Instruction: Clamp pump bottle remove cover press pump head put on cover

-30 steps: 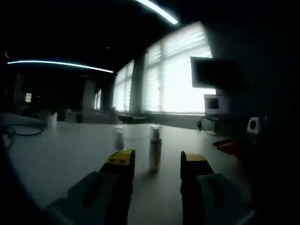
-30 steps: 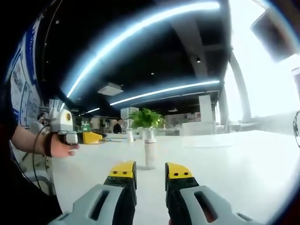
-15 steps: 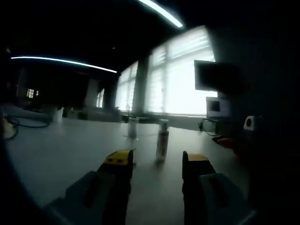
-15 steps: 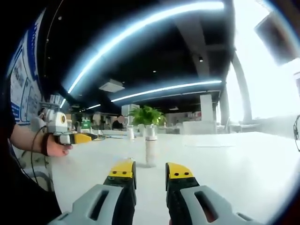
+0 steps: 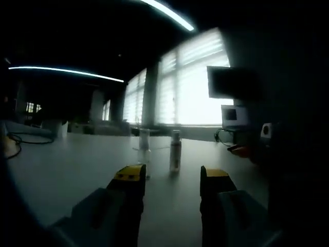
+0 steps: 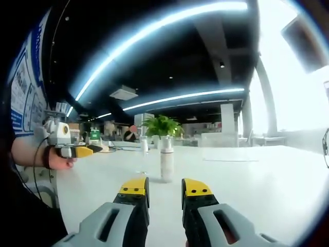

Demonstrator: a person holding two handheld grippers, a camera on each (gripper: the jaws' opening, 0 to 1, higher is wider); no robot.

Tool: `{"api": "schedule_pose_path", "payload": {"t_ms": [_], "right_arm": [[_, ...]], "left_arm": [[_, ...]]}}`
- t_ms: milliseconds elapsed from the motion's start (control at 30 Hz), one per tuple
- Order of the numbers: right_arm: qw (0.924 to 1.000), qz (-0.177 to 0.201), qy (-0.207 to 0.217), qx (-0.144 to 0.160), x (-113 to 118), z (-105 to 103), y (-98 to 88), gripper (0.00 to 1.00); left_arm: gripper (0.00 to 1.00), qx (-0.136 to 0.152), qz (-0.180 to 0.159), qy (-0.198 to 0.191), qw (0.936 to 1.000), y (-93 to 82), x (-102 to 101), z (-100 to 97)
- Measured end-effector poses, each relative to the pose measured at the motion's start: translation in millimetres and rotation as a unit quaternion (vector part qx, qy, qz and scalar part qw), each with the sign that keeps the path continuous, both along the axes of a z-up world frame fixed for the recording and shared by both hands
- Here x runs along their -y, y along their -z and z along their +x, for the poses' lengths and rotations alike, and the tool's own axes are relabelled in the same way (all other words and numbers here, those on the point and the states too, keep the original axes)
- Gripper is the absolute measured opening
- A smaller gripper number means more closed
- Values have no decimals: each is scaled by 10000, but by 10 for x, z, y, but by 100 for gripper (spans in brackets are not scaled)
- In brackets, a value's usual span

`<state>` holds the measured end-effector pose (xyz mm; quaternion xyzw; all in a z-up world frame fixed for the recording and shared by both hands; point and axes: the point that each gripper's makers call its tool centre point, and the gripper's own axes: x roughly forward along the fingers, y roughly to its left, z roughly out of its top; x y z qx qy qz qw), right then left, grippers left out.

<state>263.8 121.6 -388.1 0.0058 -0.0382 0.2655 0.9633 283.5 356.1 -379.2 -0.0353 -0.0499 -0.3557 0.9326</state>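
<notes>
The pump bottle (image 6: 166, 164) is standing upright on the bench (image 6: 247, 180), straight ahead of the nearer, open right hand-held gripper (image 6: 165, 188); the left hand-held gripper (image 5: 171, 177) is also gaping, empty.

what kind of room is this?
Likely an open-plan office or lab: long ceiling light strips, a potted plant, a wall monitor beside big blinded windows, and a large white table.

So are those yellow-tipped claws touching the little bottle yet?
Apart. In the right gripper view, bare table shows between the right gripper and the pump bottle standing beyond it.
</notes>
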Motion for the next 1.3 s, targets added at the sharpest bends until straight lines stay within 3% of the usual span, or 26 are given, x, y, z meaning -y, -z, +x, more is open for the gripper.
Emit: {"api": "schedule_pose_path", "payload": {"t_ms": [200,833,1300], "right_arm": [[10000,-13,77,15,26,13,3,19],[10000,-9,48,28,58,48,20,19],[10000,-47,-20,7,30,40,41,19]], "left_arm": [[34,265,211,60,9994,-3,46,-62],[29,226,205,123,9995,-7,96,-138],[26,180,17,62,9998,-42,50,-124]]}}
